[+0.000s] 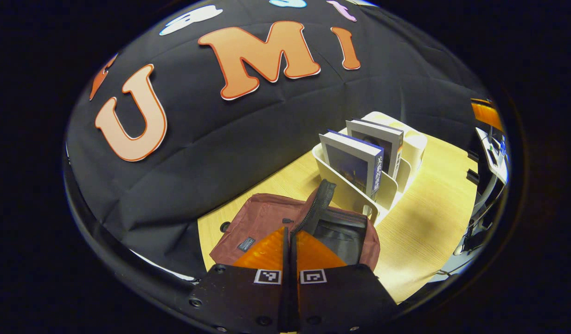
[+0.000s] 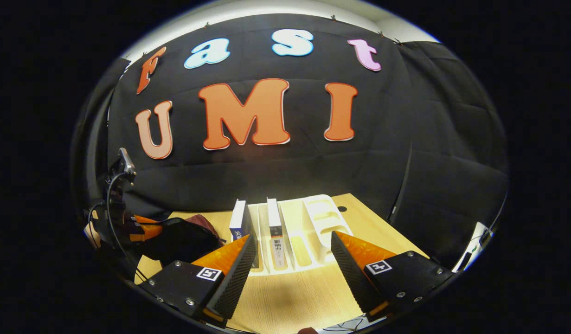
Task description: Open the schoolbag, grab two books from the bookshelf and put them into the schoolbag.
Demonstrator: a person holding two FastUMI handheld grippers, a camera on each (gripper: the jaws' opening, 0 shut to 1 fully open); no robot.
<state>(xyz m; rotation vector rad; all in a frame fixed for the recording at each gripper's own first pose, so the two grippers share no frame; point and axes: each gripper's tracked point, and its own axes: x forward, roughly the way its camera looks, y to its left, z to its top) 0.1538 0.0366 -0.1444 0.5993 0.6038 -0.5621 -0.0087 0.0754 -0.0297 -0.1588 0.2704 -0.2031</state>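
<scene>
The left gripper [image 1: 291, 241] has its fingers pressed together on the zipper edge of the schoolbag [image 1: 266, 218], whose top gapes open. The schoolbag lies on the bench [image 1: 429, 222], touching the near end of the bookshelf [image 1: 355, 195]. Two books [image 1: 355, 162] stand upright in the bookshelf's slots. The right gripper [image 2: 292, 246] hangs before the bookshelf [image 2: 322, 218], fingers spread wide, empty.

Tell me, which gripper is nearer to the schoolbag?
Left. The left gripper is right at the open schoolbag, its fingers shut at the zipper edge. The right gripper is open, facing the bookshelf, with the bag off to its left.
</scene>
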